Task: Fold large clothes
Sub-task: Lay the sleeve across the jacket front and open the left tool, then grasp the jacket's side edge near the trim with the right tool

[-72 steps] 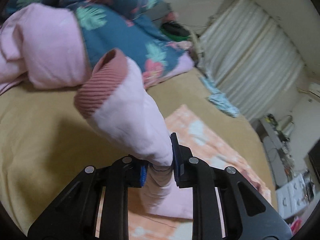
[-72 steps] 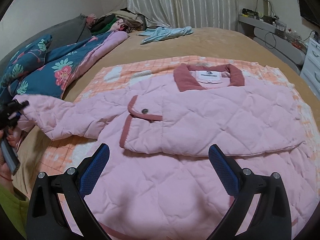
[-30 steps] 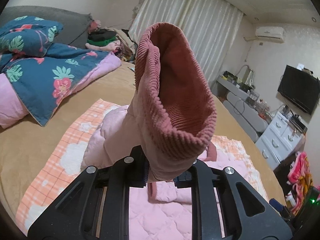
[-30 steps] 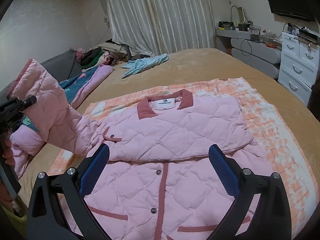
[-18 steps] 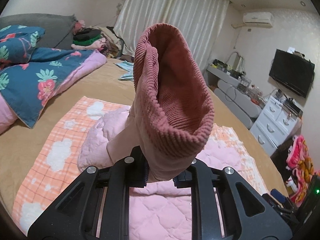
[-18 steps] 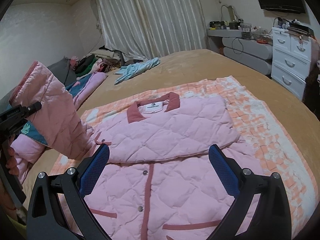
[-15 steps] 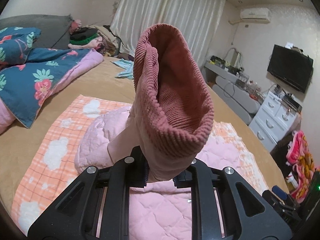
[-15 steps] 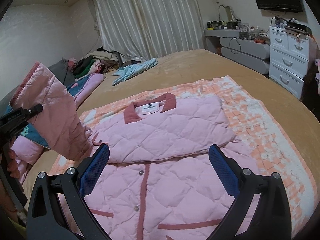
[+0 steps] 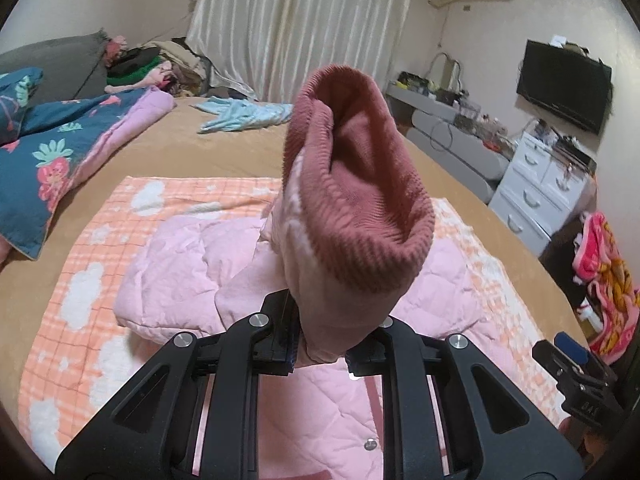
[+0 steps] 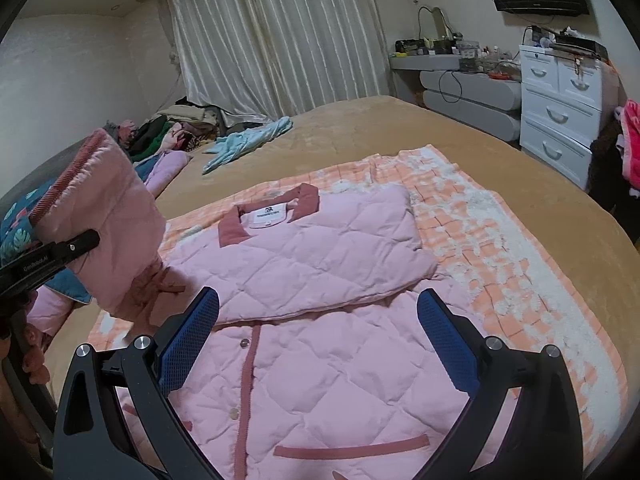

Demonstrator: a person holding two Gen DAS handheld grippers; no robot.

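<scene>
A pink quilted jacket with dusty-red trim lies front up on an orange checked blanket; one sleeve is folded across its chest. My left gripper is shut on the other sleeve, held upright so its ribbed red cuff faces the camera. In the right wrist view that raised sleeve stands at the jacket's left edge, with the left gripper clamped on it. My right gripper hovers open over the jacket's lower front, nothing between its fingers.
The blanket lies on a tan bed. A floral blue quilt and a heap of clothes sit at the left, a light blue garment farther back. White drawers and a TV stand at the right.
My left gripper has carried the raised sleeve inward over the jacket and a little lower, and the cuff has rolled and creased. The right gripper has drifted, staying open above the jacket.
</scene>
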